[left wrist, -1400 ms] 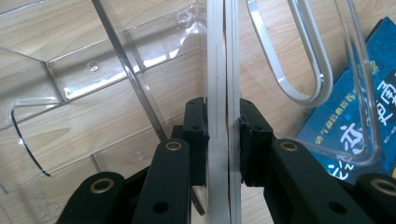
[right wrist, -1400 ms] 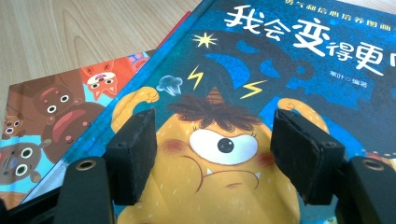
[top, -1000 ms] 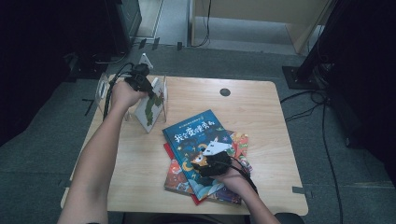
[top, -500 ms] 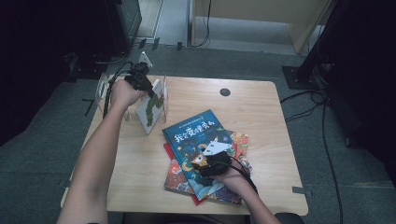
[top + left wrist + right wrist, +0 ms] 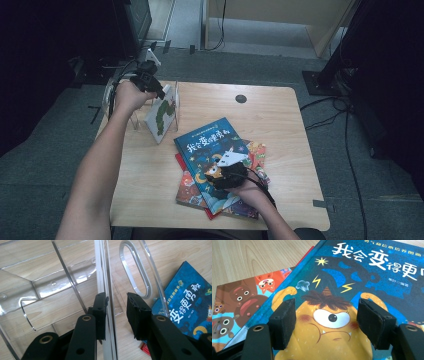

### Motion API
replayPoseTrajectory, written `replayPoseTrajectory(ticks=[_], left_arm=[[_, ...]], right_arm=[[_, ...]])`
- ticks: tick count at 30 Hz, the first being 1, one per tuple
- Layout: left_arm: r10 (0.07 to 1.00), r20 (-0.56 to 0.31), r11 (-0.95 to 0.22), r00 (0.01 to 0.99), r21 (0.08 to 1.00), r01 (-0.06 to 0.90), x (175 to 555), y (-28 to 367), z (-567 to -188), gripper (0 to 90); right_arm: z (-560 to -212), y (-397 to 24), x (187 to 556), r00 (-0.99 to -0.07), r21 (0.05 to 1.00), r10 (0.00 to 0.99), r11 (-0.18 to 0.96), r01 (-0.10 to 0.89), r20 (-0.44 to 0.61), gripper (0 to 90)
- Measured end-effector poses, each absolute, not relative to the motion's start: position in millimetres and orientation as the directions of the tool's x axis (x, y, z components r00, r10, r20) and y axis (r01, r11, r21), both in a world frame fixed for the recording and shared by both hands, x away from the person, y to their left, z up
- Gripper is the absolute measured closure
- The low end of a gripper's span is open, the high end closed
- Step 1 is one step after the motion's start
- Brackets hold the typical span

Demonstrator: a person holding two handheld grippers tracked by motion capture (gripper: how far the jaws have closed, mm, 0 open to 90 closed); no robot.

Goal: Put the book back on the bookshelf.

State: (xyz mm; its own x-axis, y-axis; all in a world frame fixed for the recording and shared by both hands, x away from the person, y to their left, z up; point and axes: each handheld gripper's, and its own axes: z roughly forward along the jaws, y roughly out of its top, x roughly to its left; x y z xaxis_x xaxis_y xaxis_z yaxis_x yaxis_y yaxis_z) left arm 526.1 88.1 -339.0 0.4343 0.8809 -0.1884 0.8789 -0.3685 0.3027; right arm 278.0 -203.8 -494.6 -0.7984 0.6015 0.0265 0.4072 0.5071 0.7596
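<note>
A white picture book (image 5: 162, 112) with a green caterpillar stands in a clear acrylic rack (image 5: 134, 119) at the table's far left. My left gripper (image 5: 159, 92) is at the book's top edge. Its jaws have just been opening. In the left gripper view the thin white edge (image 5: 101, 270) runs between the jaws of the left gripper (image 5: 116, 300); one pad lies against it and the other stands apart. The rack (image 5: 50, 285) lies behind it. My right gripper (image 5: 222, 170) rests open over the blue monster book (image 5: 210, 145), which tops a stack. The right gripper (image 5: 327, 315) has nothing between its pads above the blue book (image 5: 362, 272).
Under the blue book (image 5: 190, 297) lie a red book (image 5: 181, 167) and one with cartoon animals (image 5: 239, 302). A round cable hole (image 5: 241, 98) sits near the table's far edge. Cables (image 5: 345, 130) trail over the floor to the right, and dark equipment (image 5: 132, 20) stands behind the table.
The left hand has barely shifted at the standing book. The right hand and the stack of books lie as before.
</note>
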Motion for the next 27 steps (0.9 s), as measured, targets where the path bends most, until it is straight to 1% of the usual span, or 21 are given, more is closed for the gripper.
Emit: replayPoseTrajectory(ticks=[10, 12, 15, 19, 24, 27], left_arm=[[0.869, -0.198, -0.378, 0.453, 0.325, 0.867, 516, 89, -330, 65.4], [0.87, -0.197, -0.375, 0.453, 0.332, 0.865, 513, 90, -327, 63.3], [0.864, -0.206, -0.375, 0.459, 0.344, 0.861, 507, 91, -325, 62.9], [0.846, -0.208, -0.404, 0.491, 0.351, 0.845, 498, 89, -327, 61.6], [0.841, -0.23, -0.393, 0.49, 0.362, 0.845, 491, 92, -330, 58.7], [0.831, -0.227, -0.408, 0.508, 0.374, 0.833, 484, 90, -329, 58.5]], right_arm=[[-495, -204, 278, -0.798, 0.76, 0.602, 0.507, 0.406, 0.025, 31.9], [-494, -204, 278, -0.795, 0.76, 0.607, 0.506, 0.408, 0.023, 32.8], [-494, -204, 278, -0.79, 0.762, 0.613, 0.501, 0.411, 0.023, 35.2], [-494, -207, 278, -0.784, 0.764, 0.62, 0.493, 0.416, 0.027, 37.7], [-494, -208, 280, -0.781, 0.766, 0.624, 0.493, 0.412, 0.019, 41.7], [-493, -208, 282, -0.782, 0.765, 0.622, 0.486, 0.423, 0.038, 42.5]])
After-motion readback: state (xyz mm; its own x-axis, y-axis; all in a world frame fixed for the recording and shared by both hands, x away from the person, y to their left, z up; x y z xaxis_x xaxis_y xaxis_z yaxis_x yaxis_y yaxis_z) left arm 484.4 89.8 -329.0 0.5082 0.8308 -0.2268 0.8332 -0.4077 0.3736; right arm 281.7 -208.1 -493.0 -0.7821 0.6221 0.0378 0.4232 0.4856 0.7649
